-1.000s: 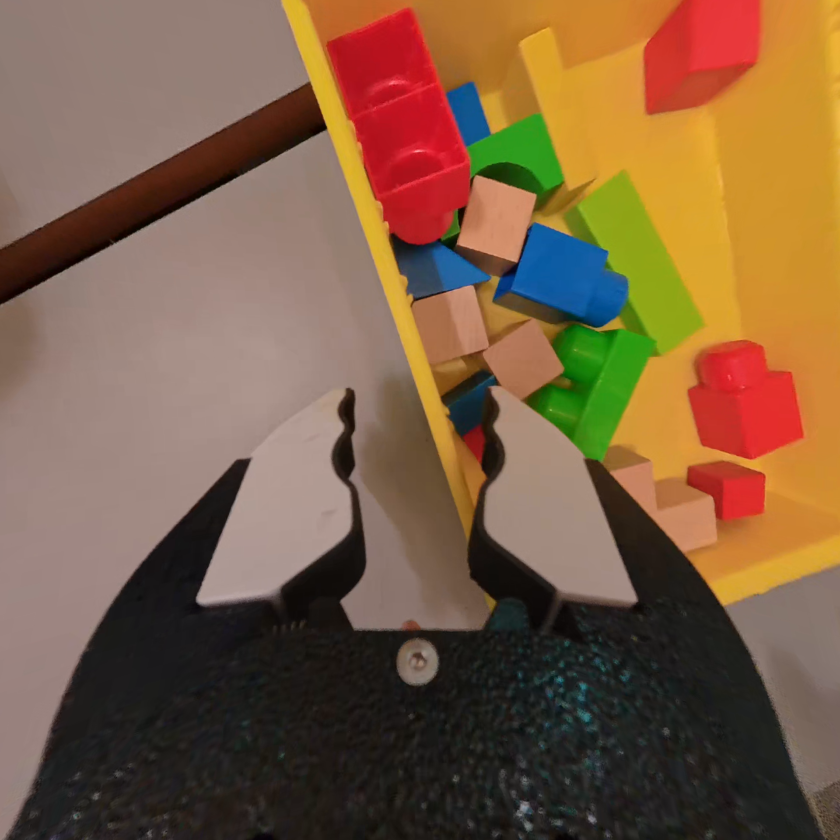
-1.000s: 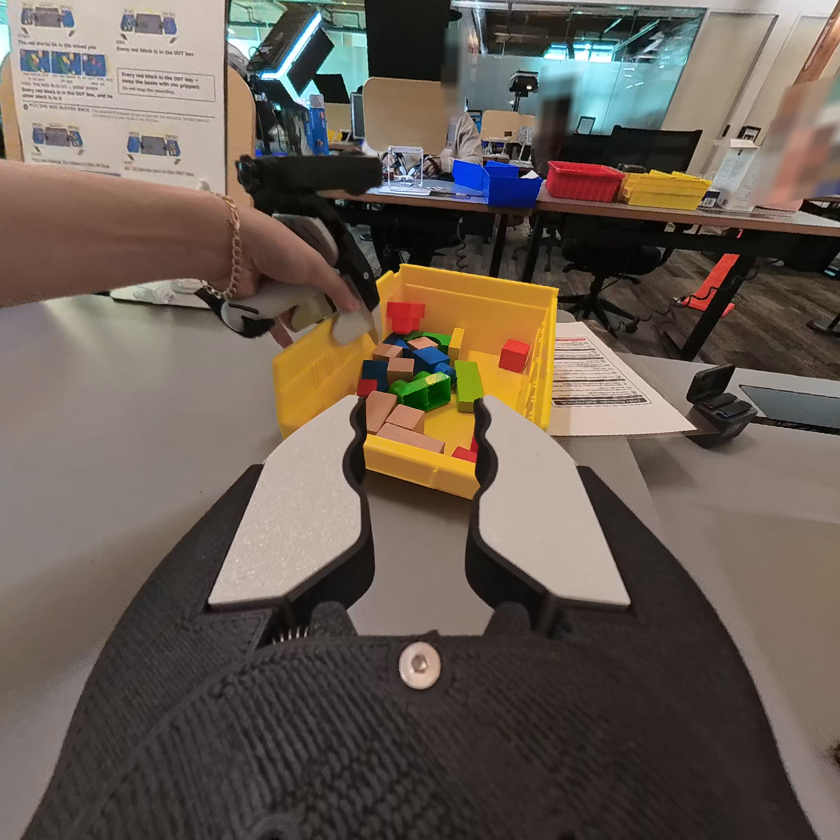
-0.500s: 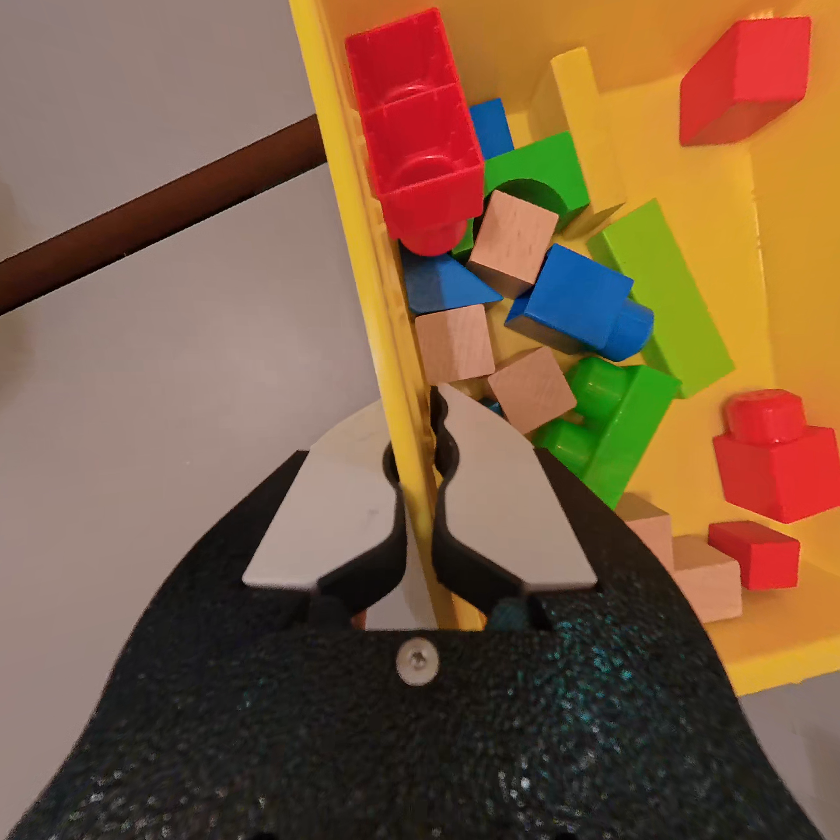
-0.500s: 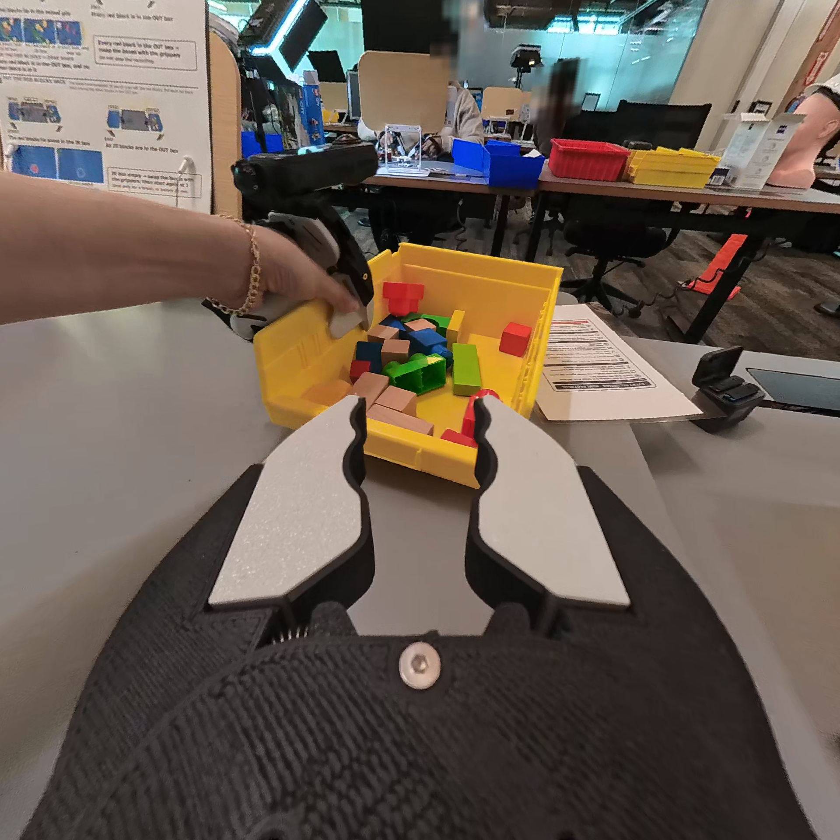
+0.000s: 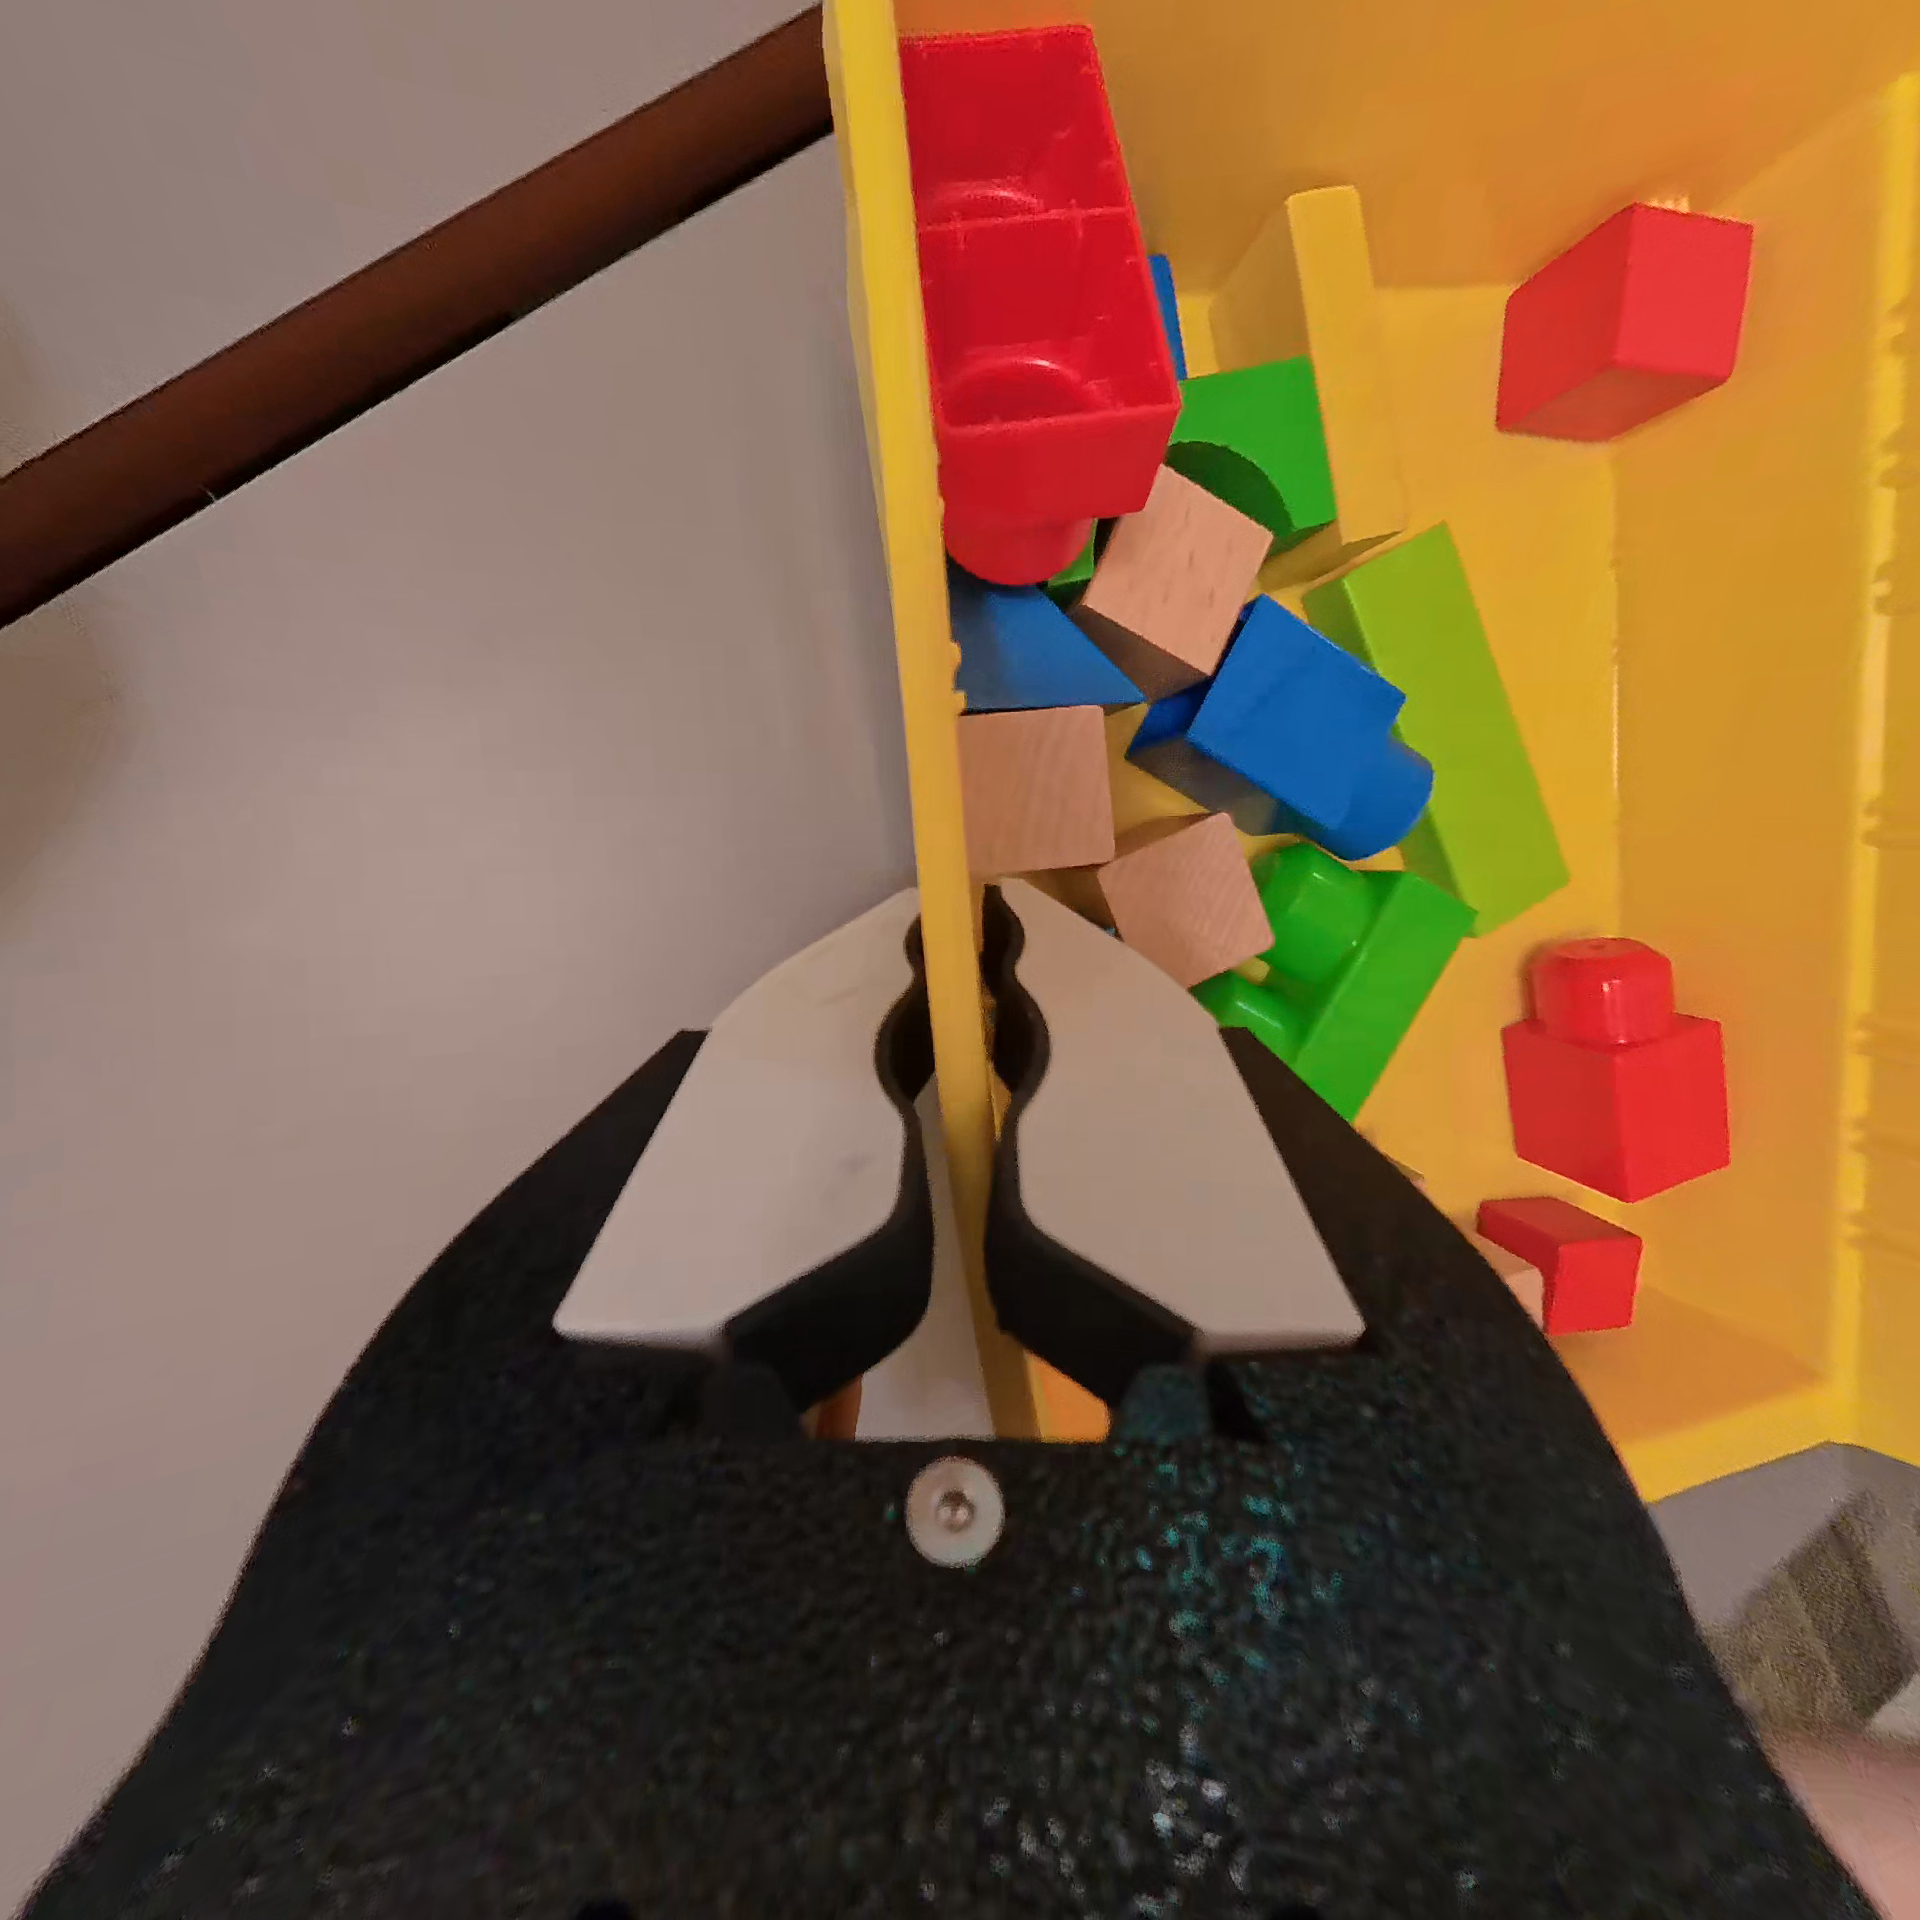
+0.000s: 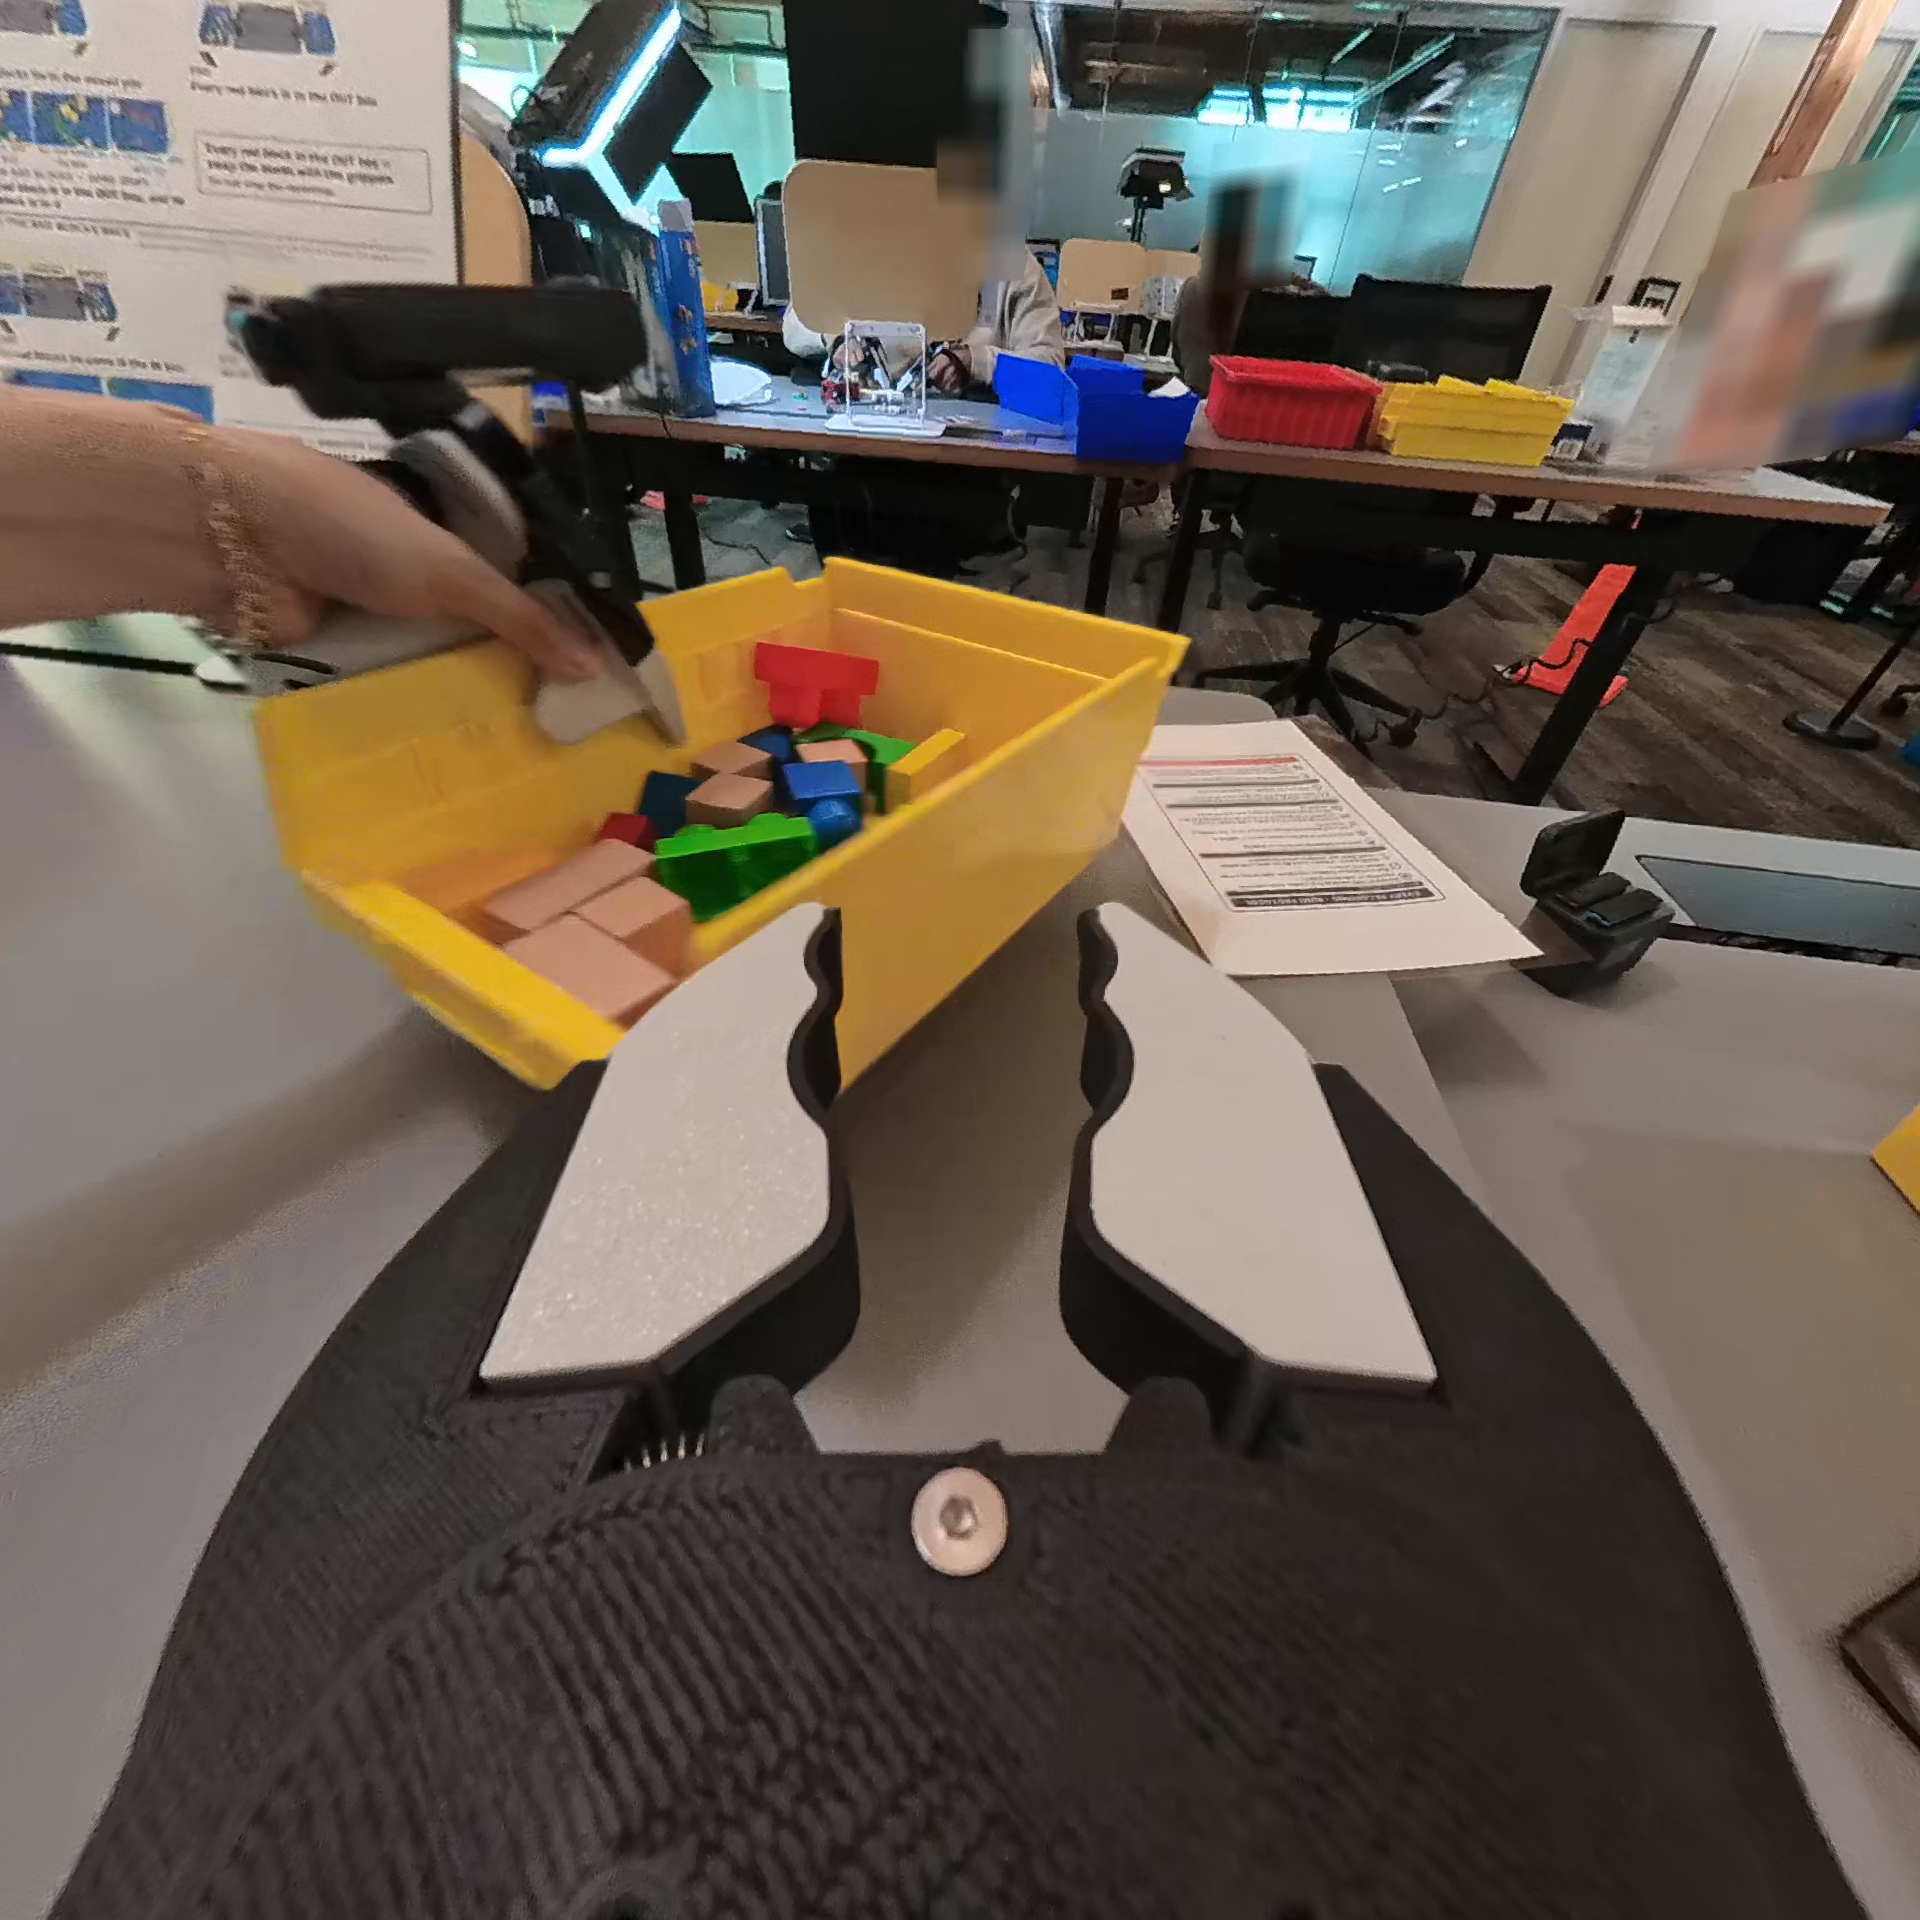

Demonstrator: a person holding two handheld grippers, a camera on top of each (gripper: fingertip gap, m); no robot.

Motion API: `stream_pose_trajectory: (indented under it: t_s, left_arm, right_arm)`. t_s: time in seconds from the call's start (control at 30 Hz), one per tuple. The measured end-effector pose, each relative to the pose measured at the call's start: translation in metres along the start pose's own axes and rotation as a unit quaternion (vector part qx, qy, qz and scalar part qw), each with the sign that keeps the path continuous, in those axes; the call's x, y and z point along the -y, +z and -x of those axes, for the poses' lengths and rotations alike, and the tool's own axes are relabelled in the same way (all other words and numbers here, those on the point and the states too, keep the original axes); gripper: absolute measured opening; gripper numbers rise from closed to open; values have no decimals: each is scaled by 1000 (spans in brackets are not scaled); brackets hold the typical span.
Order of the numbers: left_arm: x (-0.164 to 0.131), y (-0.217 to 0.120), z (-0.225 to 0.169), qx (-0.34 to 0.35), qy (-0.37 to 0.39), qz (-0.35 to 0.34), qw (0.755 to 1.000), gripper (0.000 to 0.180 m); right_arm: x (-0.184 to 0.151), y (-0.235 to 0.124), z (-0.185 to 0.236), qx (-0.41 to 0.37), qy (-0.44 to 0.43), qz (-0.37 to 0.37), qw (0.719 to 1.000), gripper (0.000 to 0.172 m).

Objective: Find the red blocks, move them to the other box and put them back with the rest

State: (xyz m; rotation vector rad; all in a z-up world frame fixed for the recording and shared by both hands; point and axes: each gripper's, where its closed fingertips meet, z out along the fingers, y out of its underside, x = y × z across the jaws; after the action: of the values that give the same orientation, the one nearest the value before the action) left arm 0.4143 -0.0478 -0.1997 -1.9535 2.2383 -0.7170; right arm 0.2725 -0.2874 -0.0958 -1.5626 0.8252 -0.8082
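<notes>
Right gripper (image 6: 956, 997) is hanging closest to camera, jaws standing wide apart with nothing between them, only grey table (image 6: 208, 1039) showing through the gap; its tips are sitting just short of the near corner of the yellow bin (image 6: 966, 862). Left gripper (image 5: 954, 935) is clamping the bin's side wall (image 5: 940, 831), one finger (image 5: 810, 1039) outside, the other inside, both pressing the thin yellow wall; from the right wrist view the same gripper (image 6: 613, 696) is showing on the bin's far-left rim with a hand (image 6: 343, 561) on it, and the bin is looking tilted or skewed on the table, blurred. Red blocks are lying inside the bin, ahead and right of the left gripper's tips: small red block (image 5: 1558, 1273) nearest, red studded cube (image 5: 1616, 1081) just beyond it, red wooden block (image 5: 1626, 322) far right, and the long red hollow brick (image 5: 1029, 301) farthest, lying along the gripped wall, its long axis running roughly parallel to the fingers. Judgement: the left one is busy holding the bin, so the free right gripper is the one placed to pick reds, reaching forward-left over the near wall. Another yellow edge (image 6: 1899, 1164) is showing at far right, possibly the other box. Paper sheet (image 6: 1309, 842) is lying beyond the bin.
</notes>
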Motion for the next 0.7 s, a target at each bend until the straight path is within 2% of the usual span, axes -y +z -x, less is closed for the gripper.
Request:
stream_pose_trajectory:
  t_s: [0.1,0.2,0.3,0.4,0.53,0.7]
  left_arm:
    - [-29,-37,15,-37,27,2,999,6]
    - [-78,-79,42,-60,45,11,997,5]
    - [-144,-120,82,-64,51,18,996,5]
    - [-224,-160,129,-47,37,29,998,5]
    - [-334,-212,185,-31,0,42,999,5]
    - [-450,-272,245,10,-60,49,997,6]
  right_arm:
    - [10,-4,4,3,5,-18,1000,44]
    - [21,-3,17,16,6,-32,999,43]
    - [27,5,36,27,-8,-34,999,43]
    - [27,22,70,62,-18,-18,998,43]
    - [32,47,149,147,-21,-14,989,46]
    - [29,84,293,294,5,3,956,56]
